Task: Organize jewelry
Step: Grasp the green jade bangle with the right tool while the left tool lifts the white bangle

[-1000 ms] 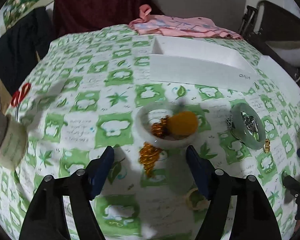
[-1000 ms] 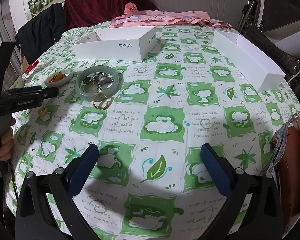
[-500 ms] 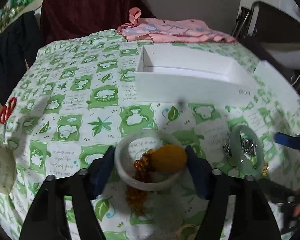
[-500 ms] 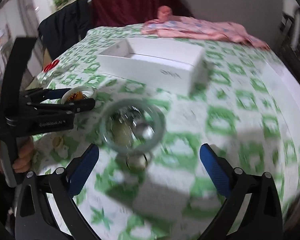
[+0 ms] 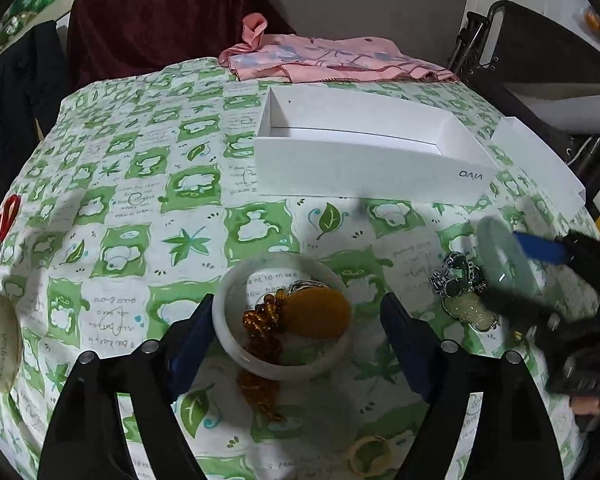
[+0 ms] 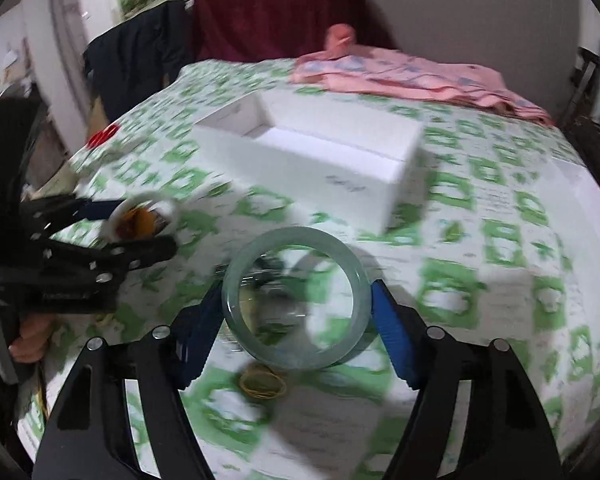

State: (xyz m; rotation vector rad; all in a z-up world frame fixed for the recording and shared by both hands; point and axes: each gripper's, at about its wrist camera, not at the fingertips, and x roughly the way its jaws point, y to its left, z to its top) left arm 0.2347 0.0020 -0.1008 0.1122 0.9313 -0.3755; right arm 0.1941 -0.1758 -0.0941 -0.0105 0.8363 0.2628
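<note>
Closing in on the jade, with the right wrist view swung within the last second from bare green-checked tablecloth (image 5: 188, 184) onto the jewelry cluster. Still empty and at twelve o'clock of both bangles: the open white box (image 5: 360, 148), presumably the destination.

Right gripper (image 6: 296, 300) narrowing around the green bangle (image 6: 236, 304), blue pads meeting its rim at nine and three o'clock. From the left wrist view, tipped up on edge rather than lying flat, so probably already gripped and starting to lift.

Left gripper (image 5: 296, 312) straddling the white bangle (image 5: 284, 368), jaws widening again after a brief squeeze. Pad close against the rim at nine o'clock, clear gap at three o'clock, so no hold.

Inside that ring, an amber pendant (image 5: 320, 314), with amber beads (image 5: 260, 320) trailing out toward six o'clock. Exposed at nine o'clock of the green bangle: a dark-stoned brooch (image 5: 460, 276). At six o'clock of it, a small gold ring (image 6: 262, 384).

For the task: first piece likely bound for the box, everything else unsorted.
</note>
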